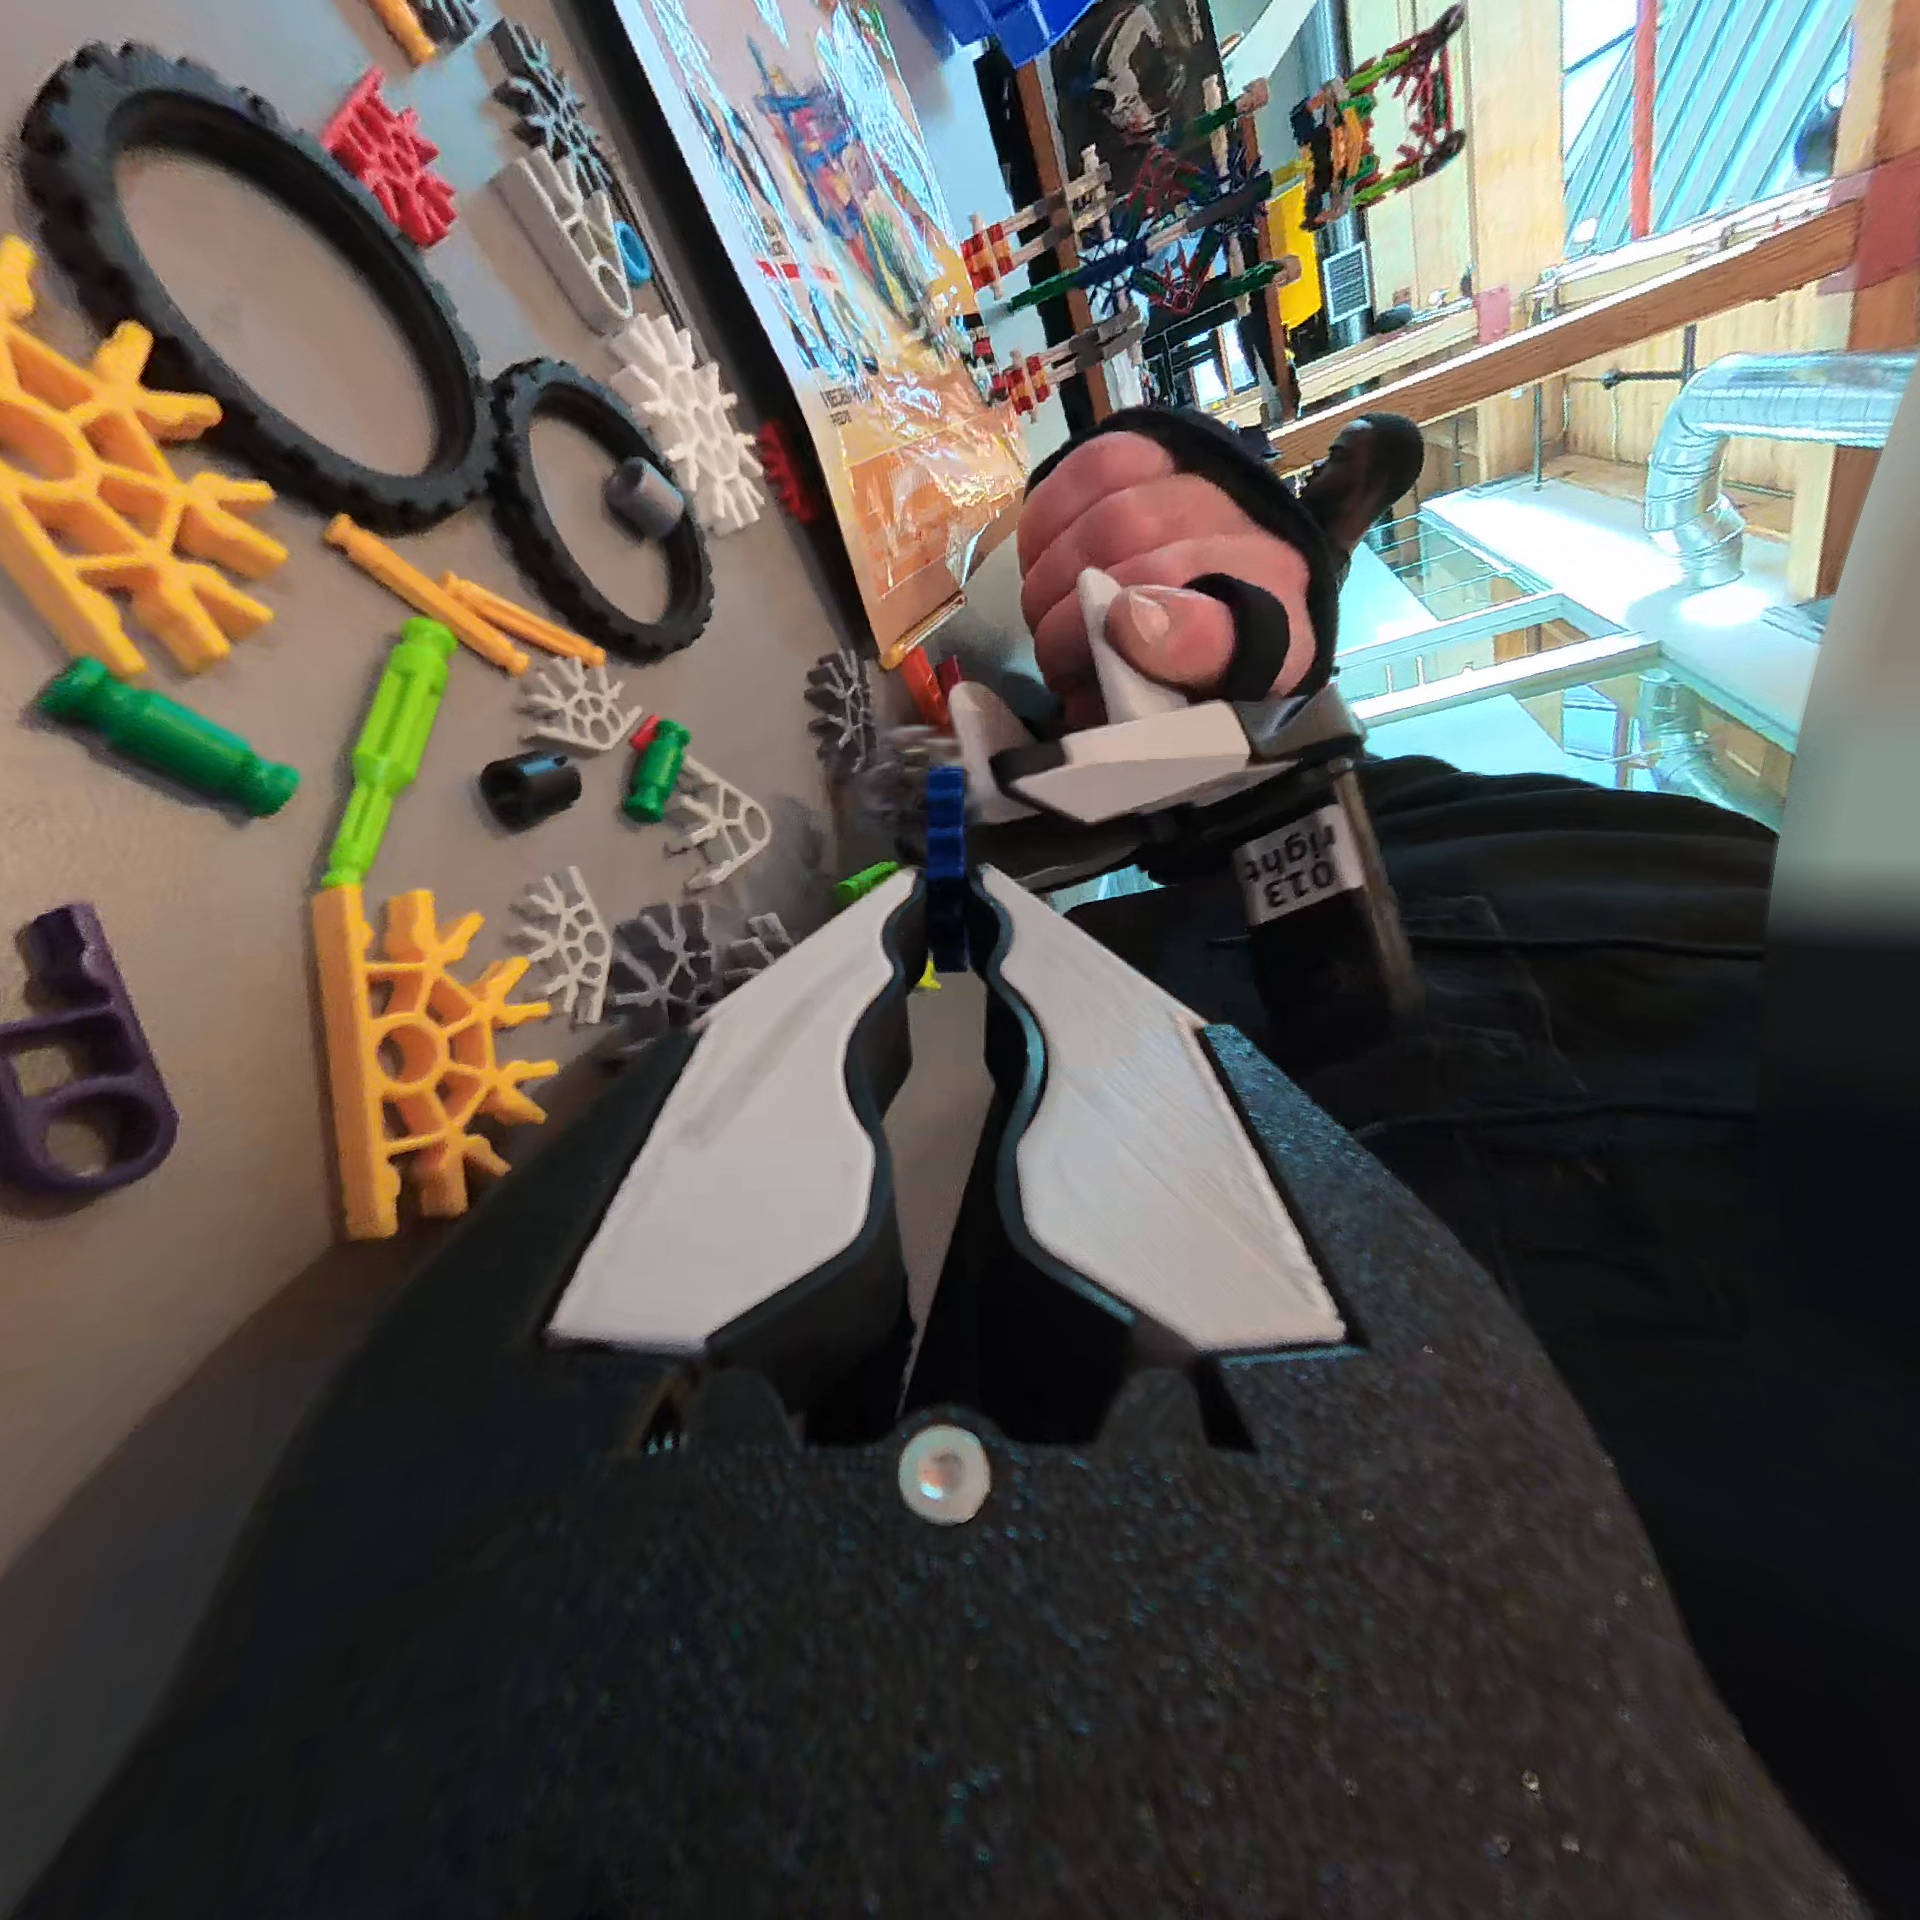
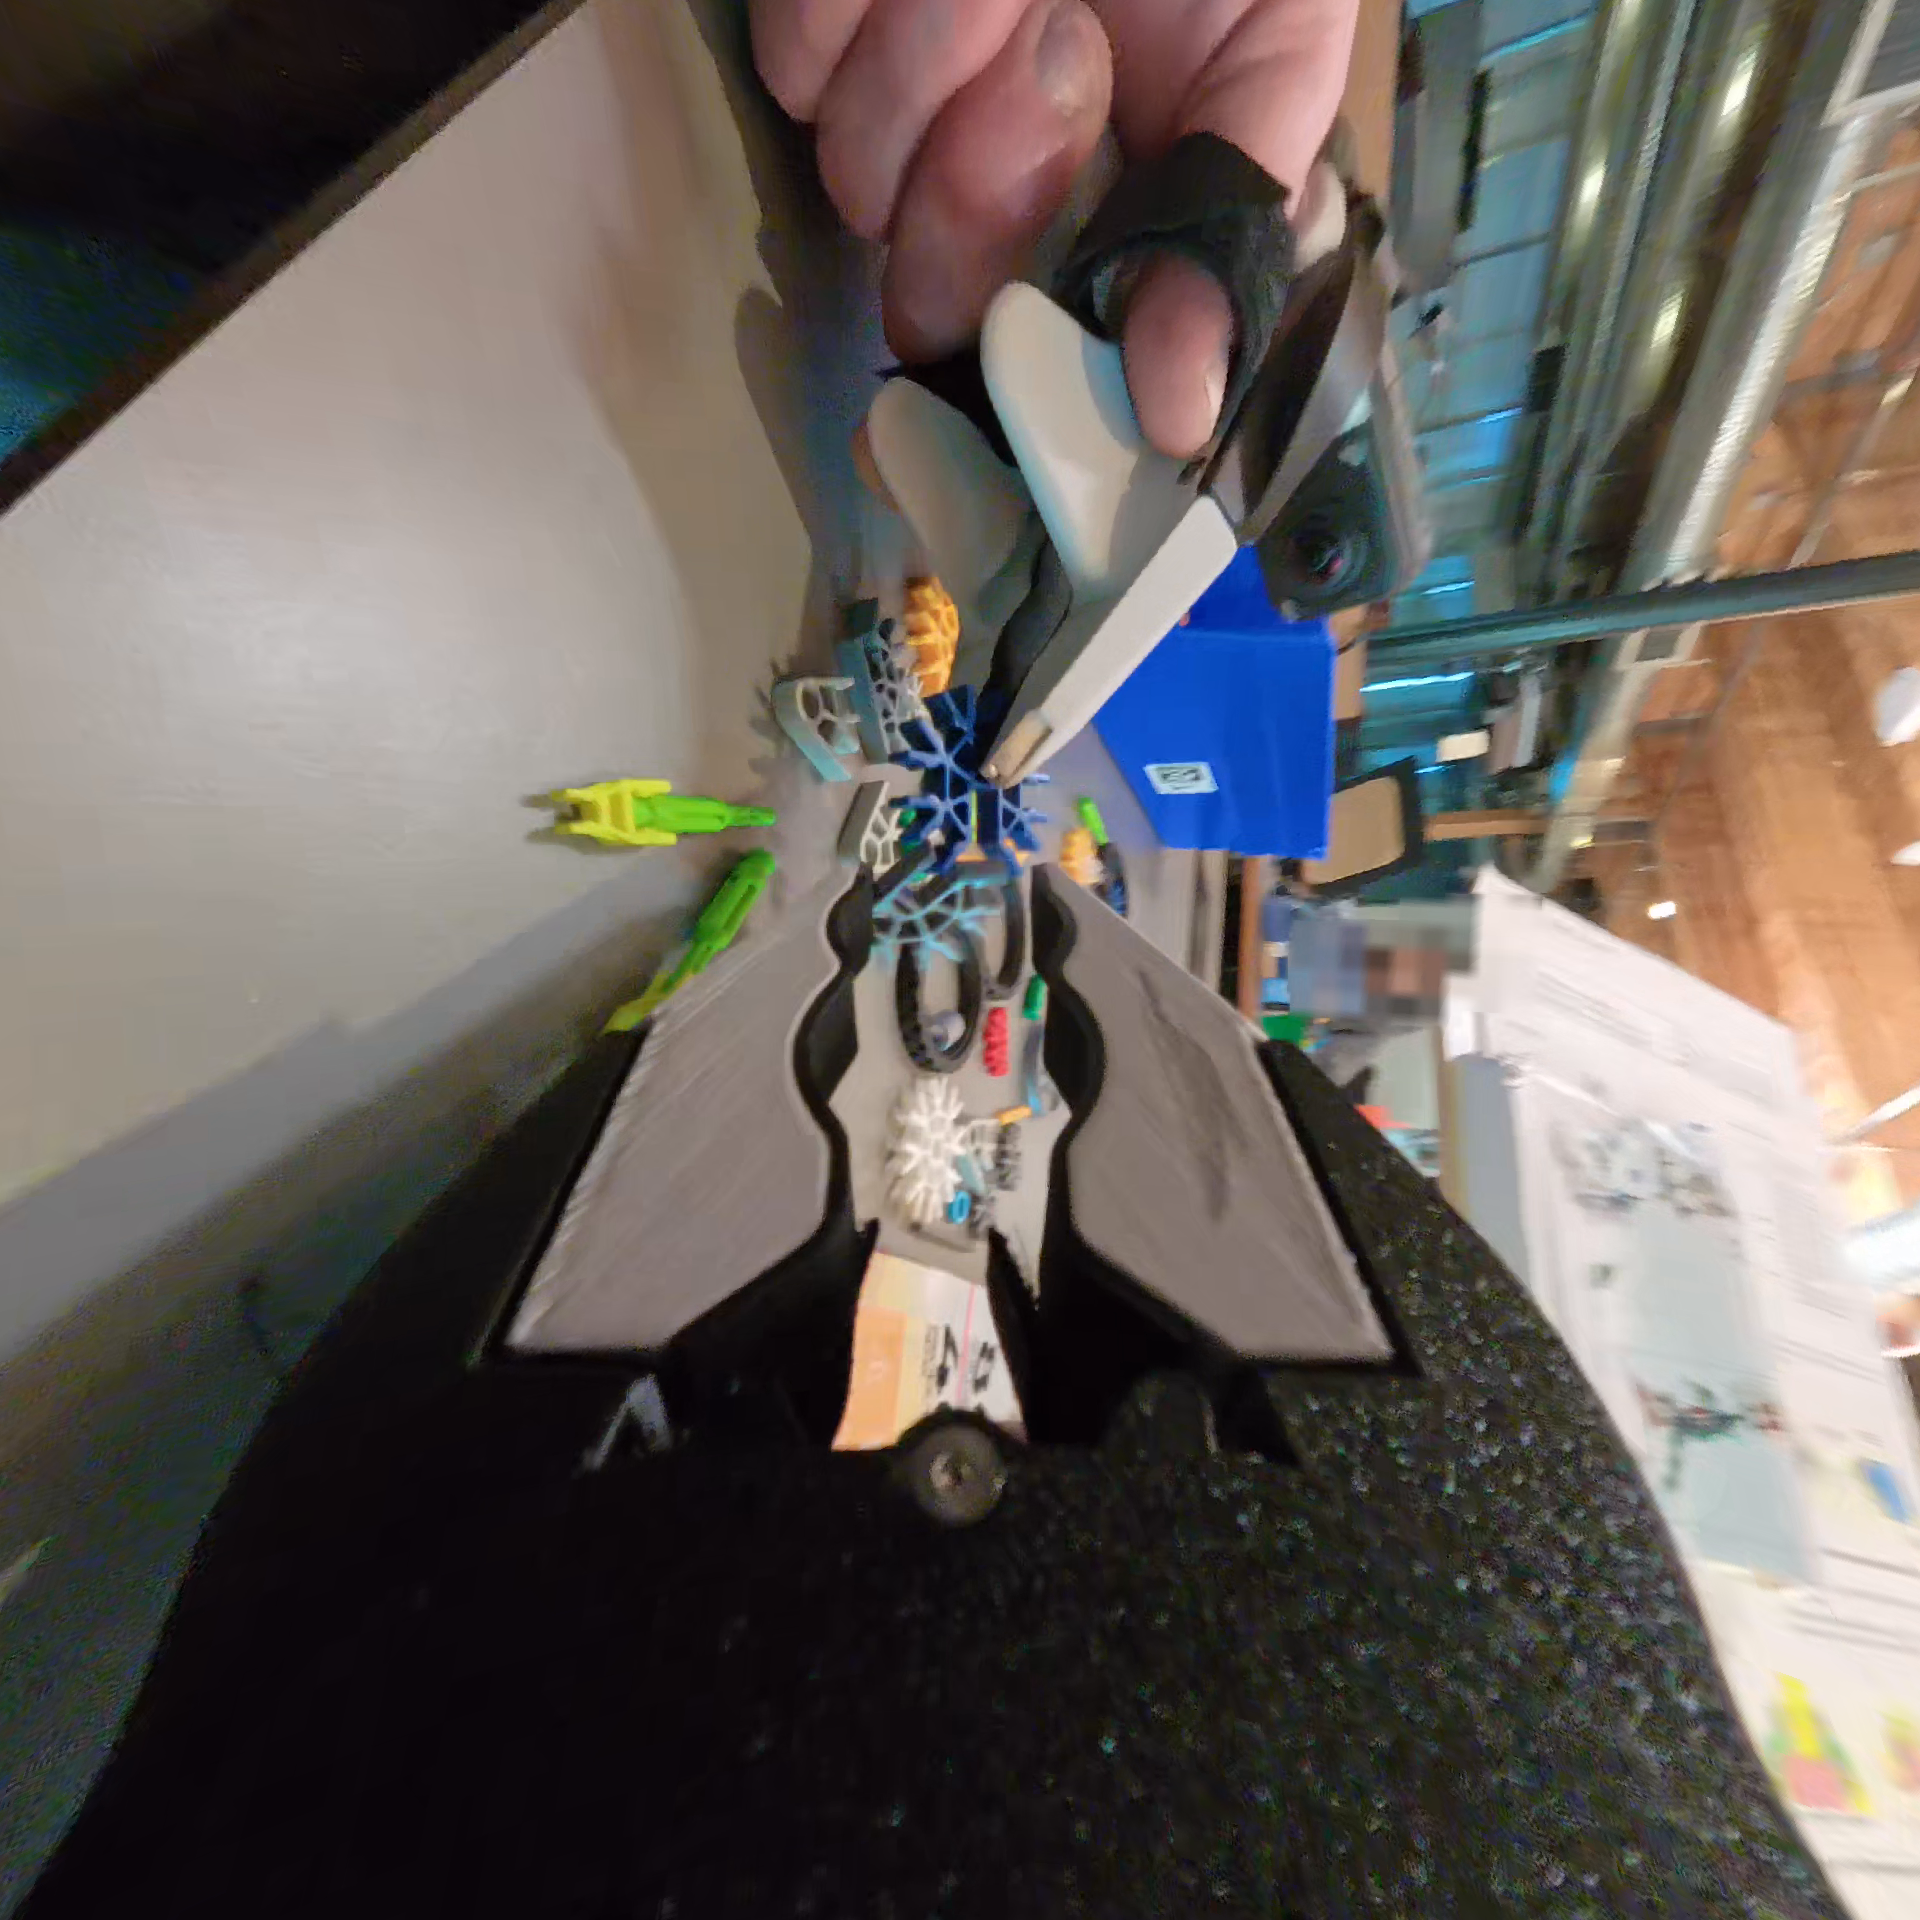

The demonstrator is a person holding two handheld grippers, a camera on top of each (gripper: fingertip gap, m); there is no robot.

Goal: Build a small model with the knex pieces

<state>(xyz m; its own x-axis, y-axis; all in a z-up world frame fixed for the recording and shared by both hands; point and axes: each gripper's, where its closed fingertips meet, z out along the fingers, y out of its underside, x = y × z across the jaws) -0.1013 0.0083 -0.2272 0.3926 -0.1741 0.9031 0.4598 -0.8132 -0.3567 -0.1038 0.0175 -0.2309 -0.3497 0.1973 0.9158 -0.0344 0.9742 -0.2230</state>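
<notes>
My left gripper (image 1: 948, 896) is shut on a dark blue snowflake-shaped connector (image 1: 945, 831), held edge-on above the grey table (image 1: 260, 1299). In the right wrist view the same left gripper (image 2: 1013, 753), held by a hand, pinches the blue connector (image 2: 961, 800) near its centre. My right gripper (image 2: 951, 883) is open, its fingertips (image 2: 1049, 894) just short of the blue connector, with nothing gripped. It also shows in the left wrist view (image 1: 982, 774), held by a hand just beyond the connector. A light blue connector (image 2: 930, 920) lies on the table behind the gap.
Loose parts cover the table: two black tyres (image 1: 94, 208) (image 1: 691, 566), yellow connectors (image 1: 416, 1049), green rods (image 1: 390, 743), a purple piece (image 1: 73, 1081), white connectors (image 1: 691, 416). An instruction sheet (image 1: 883, 343) lies beyond, and a blue bin (image 2: 1226, 727) stands farther off. Only a small space, under 4 cm, lies between the two pairs of fingers.
</notes>
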